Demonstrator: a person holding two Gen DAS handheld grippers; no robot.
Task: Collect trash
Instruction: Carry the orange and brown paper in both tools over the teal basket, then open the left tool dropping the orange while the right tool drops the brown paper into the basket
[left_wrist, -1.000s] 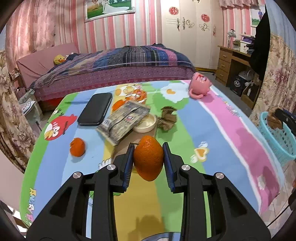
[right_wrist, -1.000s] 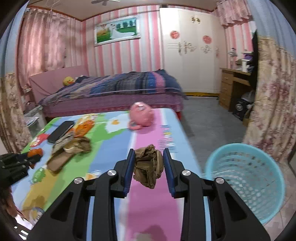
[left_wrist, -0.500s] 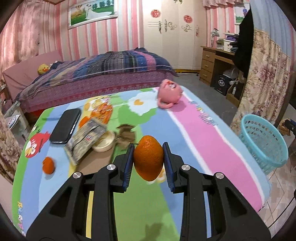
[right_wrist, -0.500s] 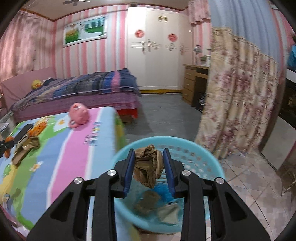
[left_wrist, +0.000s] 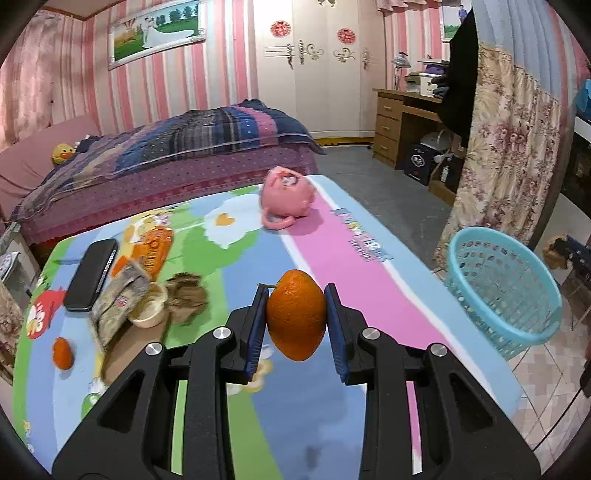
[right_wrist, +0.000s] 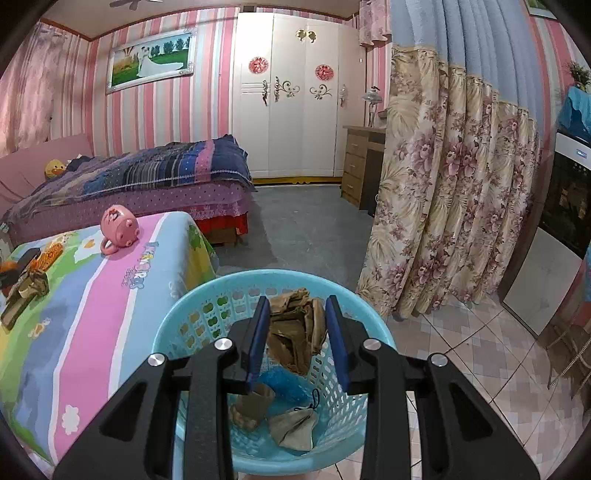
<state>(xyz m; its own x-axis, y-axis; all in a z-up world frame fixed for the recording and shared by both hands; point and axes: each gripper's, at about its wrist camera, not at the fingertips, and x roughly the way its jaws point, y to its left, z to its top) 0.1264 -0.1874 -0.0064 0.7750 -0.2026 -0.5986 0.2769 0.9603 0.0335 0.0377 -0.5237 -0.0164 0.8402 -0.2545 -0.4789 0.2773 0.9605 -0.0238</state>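
My left gripper (left_wrist: 296, 325) is shut on an orange (left_wrist: 296, 319), held above the colourful table (left_wrist: 354, 258). My right gripper (right_wrist: 297, 330) is shut on a crumpled brown paper wad (right_wrist: 295, 328) and hangs over the blue basket (right_wrist: 192, 317). The basket (left_wrist: 498, 291) stands on the floor off the table's right edge and holds several brown scraps (right_wrist: 291, 424). On the table lie another brown paper wad (left_wrist: 184, 297), a wrapper (left_wrist: 118, 306), a small white cup (left_wrist: 149, 310) and a smaller orange (left_wrist: 62, 352).
A pink teapot (left_wrist: 286, 195) and a black case (left_wrist: 91, 273) sit on the table, with an orange snack bag (left_wrist: 151, 247) beside the case. A floral curtain (right_wrist: 443, 203) hangs right of the basket. A bed (left_wrist: 166, 155) stands behind the table.
My right gripper carried the paper wad from above the table to over the basket. My left gripper swung right with the orange, so the basket now shows in its view.
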